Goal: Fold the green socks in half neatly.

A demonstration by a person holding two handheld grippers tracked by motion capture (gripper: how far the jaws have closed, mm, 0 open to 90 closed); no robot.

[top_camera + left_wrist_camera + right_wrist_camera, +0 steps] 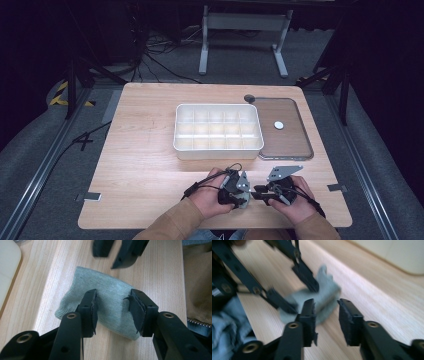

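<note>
A small folded grey-green cloth point(112, 293) lies flat on the wooden table near its front edge. My left gripper point(113, 311) stands open, its two jaws astride the cloth's middle without pinching it. Opposite it, my right gripper point(116, 253) points at the cloth's far end. In the right gripper view the cloth point(327, 296) is blurred, just beyond my open right gripper point(327, 313), and nothing lies between its pads. In the high view the left gripper point(248, 192) and right gripper point(260, 192) meet tip to tip, hiding the cloth.
A white tray point(218, 148) with several compartments sits mid-table. Its clear lid point(295, 145) lies to the right with a small white disc point(278, 125) on it. The person's tan sleeves point(175, 220) rest at the front edge.
</note>
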